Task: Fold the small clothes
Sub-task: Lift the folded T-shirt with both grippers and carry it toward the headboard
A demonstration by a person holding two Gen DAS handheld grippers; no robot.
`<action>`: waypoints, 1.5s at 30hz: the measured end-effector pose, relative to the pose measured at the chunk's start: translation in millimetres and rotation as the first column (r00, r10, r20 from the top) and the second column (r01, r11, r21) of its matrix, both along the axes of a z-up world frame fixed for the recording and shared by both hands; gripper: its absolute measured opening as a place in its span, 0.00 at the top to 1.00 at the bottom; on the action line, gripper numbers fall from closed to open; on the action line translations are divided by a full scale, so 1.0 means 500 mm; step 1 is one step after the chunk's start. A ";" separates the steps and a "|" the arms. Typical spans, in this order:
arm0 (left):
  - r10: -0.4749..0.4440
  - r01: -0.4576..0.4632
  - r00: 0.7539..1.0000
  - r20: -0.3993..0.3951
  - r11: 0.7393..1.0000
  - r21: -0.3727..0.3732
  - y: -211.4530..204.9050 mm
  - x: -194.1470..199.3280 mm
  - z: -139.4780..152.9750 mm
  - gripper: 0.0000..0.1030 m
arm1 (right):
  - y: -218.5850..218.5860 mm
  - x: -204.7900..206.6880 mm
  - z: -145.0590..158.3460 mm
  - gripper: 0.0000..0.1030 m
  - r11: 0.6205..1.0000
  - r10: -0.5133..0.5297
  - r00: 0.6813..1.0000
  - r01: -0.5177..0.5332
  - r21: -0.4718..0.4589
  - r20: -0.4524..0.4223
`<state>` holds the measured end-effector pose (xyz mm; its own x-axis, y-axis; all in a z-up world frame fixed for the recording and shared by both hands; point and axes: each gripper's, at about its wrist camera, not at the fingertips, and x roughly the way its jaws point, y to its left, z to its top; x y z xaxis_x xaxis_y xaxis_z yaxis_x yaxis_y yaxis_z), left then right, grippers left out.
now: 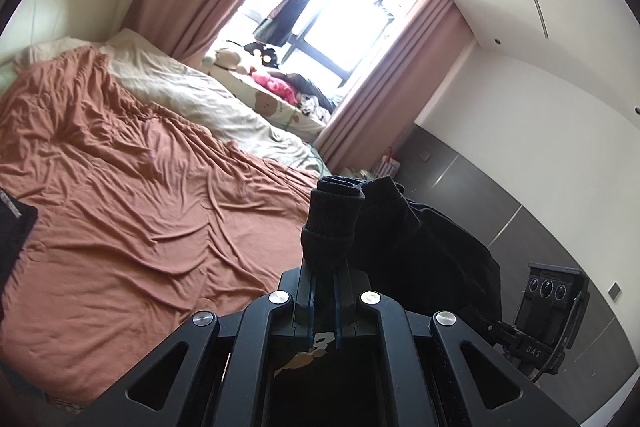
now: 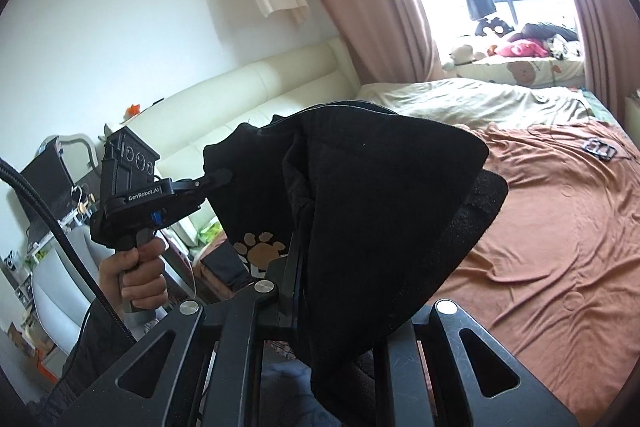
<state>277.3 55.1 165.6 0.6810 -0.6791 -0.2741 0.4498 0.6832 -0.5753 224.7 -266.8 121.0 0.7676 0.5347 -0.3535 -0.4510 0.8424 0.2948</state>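
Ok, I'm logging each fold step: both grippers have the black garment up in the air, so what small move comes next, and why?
Probably lower the black garment onto the orange bedsheet to spread it flat. It hangs bunched, with the left gripper shut on its ribbed cuff and the right gripper on another edge; folding needs a surface.

Left gripper [image 1: 324, 267]: black angular frame with triangular cut-outs; four round silver screws [image 1: 279, 297] sat across the linkage arms; narrow blue-edged fingers ran forward from the centre.

Right gripper [image 2: 298, 267]: same black frame, cut-outs and silver screw heads [image 2: 445, 307].

Seen from the right wrist, the left unit carried white "GenRobot.AI" lettering [image 2: 143, 194], a blue part beneath it, and a boxy black housing with three round dials [image 2: 134, 157]. A black pistol handle sat in the hand [image 2: 138, 277]. A braided black cable [image 2: 60, 231] ran past a dark sleeve [image 2: 90, 343].
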 end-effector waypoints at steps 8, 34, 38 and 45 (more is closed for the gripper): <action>0.086 -0.086 0.996 0.004 0.996 -0.018 0.151 0.004 -0.009 0.94 | 0.090 0.084 0.005 0.91 0.995 0.099 0.995 -0.099 -0.030 -0.004; 0.426 -0.426 0.905 0.015 0.904 0.031 0.694 0.005 -0.062 0.94 | 0.511 0.355 -0.051 0.91 0.898 0.430 0.902 -0.432 -0.086 -0.038; 0.479 -0.479 0.878 0.019 0.875 0.066 0.756 0.003 -0.057 0.94 | 0.579 0.374 -0.053 0.91 0.877 0.470 0.882 -0.471 -0.095 -0.037; 0.552 -0.552 0.833 0.028 0.828 0.100 0.847 -0.013 -0.051 0.94 | 0.670 0.397 -0.070 0.91 0.843 0.526 0.849 -0.528 -0.101 -0.041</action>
